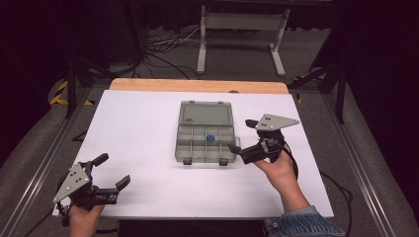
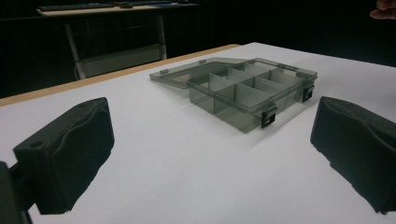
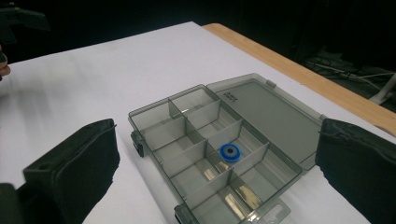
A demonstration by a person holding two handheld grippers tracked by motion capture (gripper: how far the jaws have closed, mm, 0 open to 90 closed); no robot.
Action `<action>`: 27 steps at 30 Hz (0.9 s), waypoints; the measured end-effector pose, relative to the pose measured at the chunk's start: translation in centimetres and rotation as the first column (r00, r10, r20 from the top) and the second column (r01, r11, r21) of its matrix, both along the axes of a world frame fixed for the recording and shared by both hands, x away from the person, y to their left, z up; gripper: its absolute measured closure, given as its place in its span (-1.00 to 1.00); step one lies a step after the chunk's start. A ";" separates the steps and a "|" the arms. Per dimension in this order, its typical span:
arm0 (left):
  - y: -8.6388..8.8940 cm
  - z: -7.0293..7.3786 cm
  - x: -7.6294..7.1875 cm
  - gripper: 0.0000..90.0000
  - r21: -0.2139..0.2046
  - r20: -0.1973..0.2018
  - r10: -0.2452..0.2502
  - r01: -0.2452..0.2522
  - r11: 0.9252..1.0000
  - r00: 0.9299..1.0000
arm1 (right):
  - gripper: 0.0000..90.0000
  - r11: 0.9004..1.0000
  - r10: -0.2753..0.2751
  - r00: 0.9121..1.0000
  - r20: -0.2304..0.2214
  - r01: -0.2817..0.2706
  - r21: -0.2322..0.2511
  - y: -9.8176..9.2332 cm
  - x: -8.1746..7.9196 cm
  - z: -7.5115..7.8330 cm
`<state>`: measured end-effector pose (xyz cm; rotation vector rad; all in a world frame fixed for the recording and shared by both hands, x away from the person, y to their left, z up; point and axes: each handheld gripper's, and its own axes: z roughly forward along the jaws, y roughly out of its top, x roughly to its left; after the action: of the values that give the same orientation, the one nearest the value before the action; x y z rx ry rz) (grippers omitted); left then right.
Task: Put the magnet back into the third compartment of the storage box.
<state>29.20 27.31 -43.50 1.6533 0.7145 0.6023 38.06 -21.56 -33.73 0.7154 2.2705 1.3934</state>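
high view first: a smoky grey compartment box (image 1: 206, 140) lies open near the middle of the white table (image 1: 138, 128), its lid (image 1: 206, 114) folded flat on the far side and its two dark latches facing the person. a small blue ring (image 1: 210, 138) sits in one of the middle compartments, roughly at the centre of the tray, flat on the floor of its cell. the right gripper (image 1: 243, 139) is held just beside the box's right edge, jaws spread wide with nothing between them, one jaw near the front right corner of the tray. the left gripper (image 1: 111, 171) rests well apart from the box, low at the near left corner of the table, jaws also parted and empty. right gripper view looks down over the tray between its two black pads (image 3: 77, 168), the blue ring (image 3: 229, 152) plain in its cell. left gripper view shows the box (image 2: 247, 91) from low down across bare table, near neither pad (image 2: 70, 154).
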 end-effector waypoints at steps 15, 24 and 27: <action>-0.1 0.0 0.0 -1.00 -0.001 0.003 0.002 -0.002 1.000 1.000 | -1.00 0.993 -0.035 0.998 0.052 0.029 0.113 -3.9 -2.9 -2.2; -0.1 0.0 0.0 -1.00 -0.006 0.002 0.008 -0.008 1.000 1.000 | -1.00 0.990 -0.067 0.994 0.082 0.056 0.127 -5.3 -4.1 -4.1; -0.1 0.0 -0.1 -1.00 -0.010 0.003 0.011 -0.011 1.000 1.000 | -1.00 0.989 -0.069 0.993 0.093 0.055 0.136 -5.6 -4.5 -4.6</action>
<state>29.14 27.20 -43.54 1.6395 0.7236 0.6086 33.54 -27.14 -38.37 0.7367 2.0787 1.5278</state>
